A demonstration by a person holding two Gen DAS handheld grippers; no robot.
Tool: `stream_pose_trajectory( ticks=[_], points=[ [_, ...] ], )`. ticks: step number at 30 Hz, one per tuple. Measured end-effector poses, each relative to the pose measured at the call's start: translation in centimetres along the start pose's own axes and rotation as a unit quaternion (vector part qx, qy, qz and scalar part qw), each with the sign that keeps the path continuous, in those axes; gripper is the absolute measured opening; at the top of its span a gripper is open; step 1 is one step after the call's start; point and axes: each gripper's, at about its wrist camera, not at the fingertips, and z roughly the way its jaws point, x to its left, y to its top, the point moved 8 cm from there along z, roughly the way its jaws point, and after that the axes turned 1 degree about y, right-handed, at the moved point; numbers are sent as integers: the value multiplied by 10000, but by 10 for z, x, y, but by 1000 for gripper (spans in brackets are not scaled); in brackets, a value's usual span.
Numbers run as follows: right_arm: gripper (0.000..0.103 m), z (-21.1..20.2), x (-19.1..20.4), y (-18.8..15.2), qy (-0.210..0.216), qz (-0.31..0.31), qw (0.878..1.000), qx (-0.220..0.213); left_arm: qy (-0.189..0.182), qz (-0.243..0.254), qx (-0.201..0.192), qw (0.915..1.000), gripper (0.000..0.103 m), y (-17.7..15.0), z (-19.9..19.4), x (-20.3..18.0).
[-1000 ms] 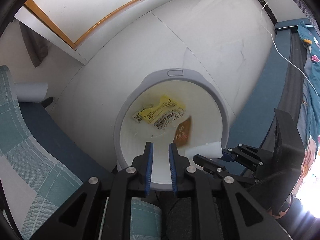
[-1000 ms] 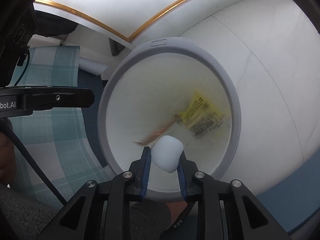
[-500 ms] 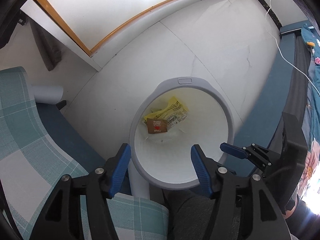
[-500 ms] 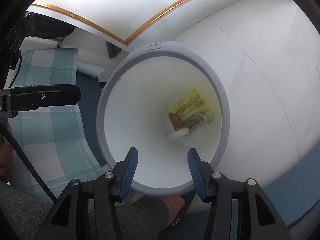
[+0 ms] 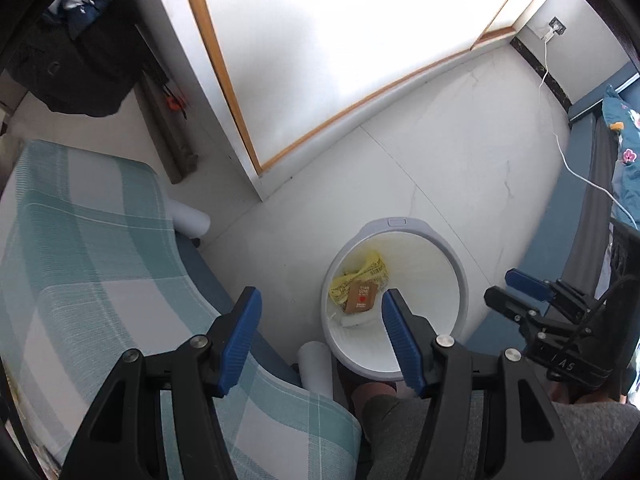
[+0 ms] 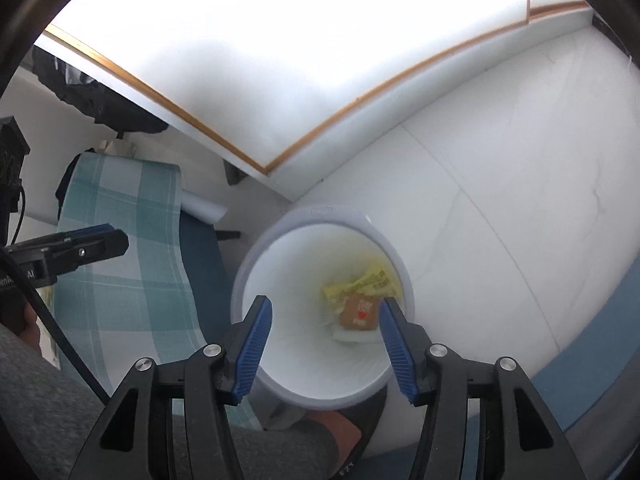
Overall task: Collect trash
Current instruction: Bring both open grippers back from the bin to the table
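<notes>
A white round bin with a grey rim stands on the floor. Inside it lie a yellow wrapper, a brown packet and a white piece. My left gripper is open and empty, high above the bin's left side. My right gripper is open and empty above the bin; it also shows in the left wrist view.
A table with a teal checked cloth stands left of the bin on white legs. A blue bed edge lies to the right, with a white cable. A person's knee is below.
Both grippers opened and rose away from the bin. The brown packet and the white piece dropped into the bin and now lie on its bottom.
</notes>
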Motion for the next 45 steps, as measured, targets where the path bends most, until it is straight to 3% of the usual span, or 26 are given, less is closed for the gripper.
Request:
stream_pose_trajectory(
  ticks=[5,9,13,20,26,29,32,34,38,43,45],
  points=[
    [55,-45,17,32,-95,-120,9984,-552,136,-230,-499,9984,59,-6,-40,20],
    [55,-90,44,52,-252,-424,9922,-1143,349,-724,-1087,9908,59,-14,-81,50],
    [56,-136,85,64,-398,-943,9773,-1856,852,-1158,-1553,9774,59,-39,-116,92],
    [62,-204,173,62,-247,-1707,9470,-2711,1106,-2021,-2113,9499,59,-89,-169,164],
    [63,-232,231,40,87,-1931,9388,-2853,1238,-2332,-2429,9334,61,-127,-195,188],
    [67,-243,260,19,121,-2214,9299,-2936,1176,-2514,-2624,9242,71,-146,-209,191],
    [70,-249,293,-6,198,-2455,9221,-2983,1216,-2539,-2834,9167,73,-165,-224,195],
    [70,-248,312,-24,249,-2581,9202,-2933,1218,-2510,-2955,9137,76,-175,-230,200],
    [72,-239,351,-51,561,-2601,9273,-2631,1335,-2641,-3235,8988,81,-197,-238,218],
    [72,-221,397,-83,577,-3146,9148,-2466,1324,-2910,-3334,8869,81,-232,-243,239],
    [72,-211,413,-96,675,-3272,9122,-2372,1216,-2944,-3312,8882,81,-244,-243,244]
  ],
)
